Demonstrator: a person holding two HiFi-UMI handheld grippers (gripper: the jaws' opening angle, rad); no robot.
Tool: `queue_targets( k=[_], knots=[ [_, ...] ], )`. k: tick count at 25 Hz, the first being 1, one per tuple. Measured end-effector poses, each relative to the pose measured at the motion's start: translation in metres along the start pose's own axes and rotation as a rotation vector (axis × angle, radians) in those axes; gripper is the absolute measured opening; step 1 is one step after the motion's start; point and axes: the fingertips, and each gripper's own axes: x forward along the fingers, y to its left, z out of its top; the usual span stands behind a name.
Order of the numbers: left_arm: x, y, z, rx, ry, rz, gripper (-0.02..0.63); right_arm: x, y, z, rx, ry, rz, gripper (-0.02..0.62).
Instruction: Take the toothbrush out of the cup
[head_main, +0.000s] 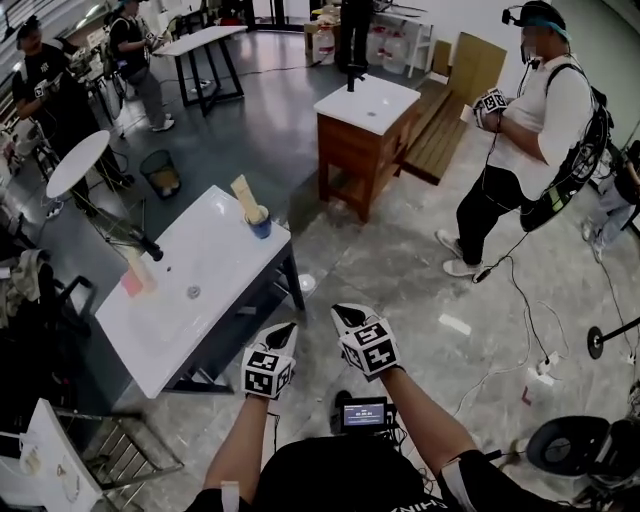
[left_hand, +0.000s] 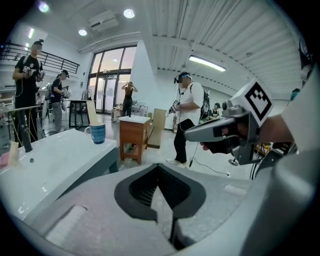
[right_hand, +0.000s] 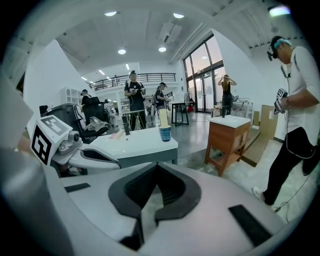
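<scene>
Beige toothbrush (head_main: 245, 197): sticks up out of the cup, not taken out yet
Blue cup (head_main: 260, 224): sits near the far end of the white counter (head_main: 200, 290)
Left gripper (head_main: 283, 331): fingers together, empty, well apart from the cup
Right gripper (head_main: 347, 316): fingers pressed together too, empty, beside the left one

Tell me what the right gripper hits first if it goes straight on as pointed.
Probably the near end of the white table, just below the blue cup; depth is unclear.
</scene>
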Motion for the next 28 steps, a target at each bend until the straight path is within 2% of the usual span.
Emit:
queue_targets(
  k=[10, 21, 28],
  knots=[
    [0.06, 0.026, 0.044, -0.025, -0.018, 0.091, 0.009, 0.041, -0.066, 0.034, -0.04, 0.004, 0.084, 0.009],
    [0.093, 0.075, 0.045, -0.078, 0.014, 0.17, 0.009, 0.1, -0.086, 0.046, -0.052, 0.037, 0.167, 0.009],
    [0.129, 0.114, 0.069, -0.095, 0.0, 0.197, 0.009, 0.145, -0.111, 0.074, -0.066, 0.045, 0.191, 0.009]
  ],
)
